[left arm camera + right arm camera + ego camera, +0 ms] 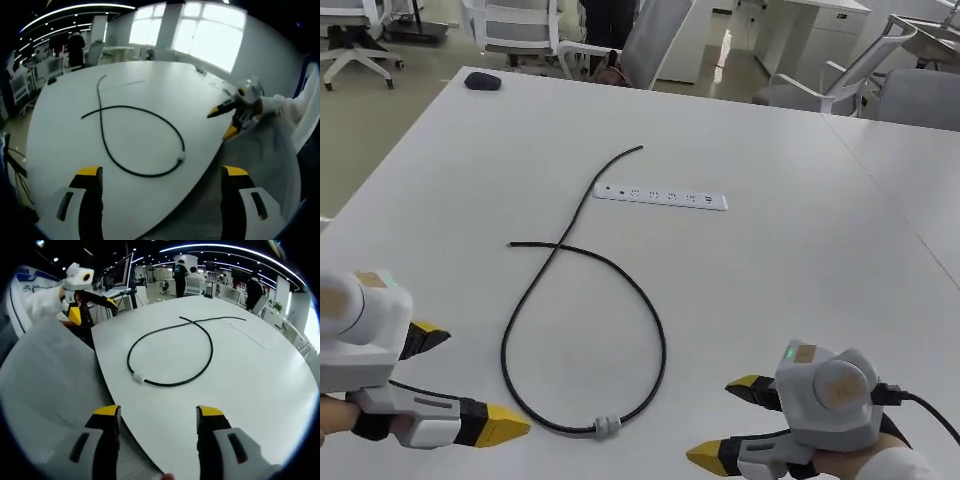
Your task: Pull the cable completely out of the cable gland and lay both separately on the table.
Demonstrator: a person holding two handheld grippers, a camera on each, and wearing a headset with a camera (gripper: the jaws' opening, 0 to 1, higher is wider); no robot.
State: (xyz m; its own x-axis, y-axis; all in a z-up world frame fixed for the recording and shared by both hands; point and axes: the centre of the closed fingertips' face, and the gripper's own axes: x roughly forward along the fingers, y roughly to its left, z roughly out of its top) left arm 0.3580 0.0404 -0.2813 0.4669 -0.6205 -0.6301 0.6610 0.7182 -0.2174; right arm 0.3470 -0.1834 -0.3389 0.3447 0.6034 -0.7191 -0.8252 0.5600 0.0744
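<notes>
Close to the near edge of the table [800,250], a gland [607,426] sits threaded on a looped black cable [655,320]. Nothing is separated yet, so the whole task remains. Flanking it, the left gripper [485,382] and right gripper [710,421] hover, jaws wide and empty.

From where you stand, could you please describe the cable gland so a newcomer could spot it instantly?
On the white table, a black cable lies in a big loop, nearer than the power strip. At the loop's near end sits the cable gland, a small pale grey collar, the only light piece on that black line.
</notes>
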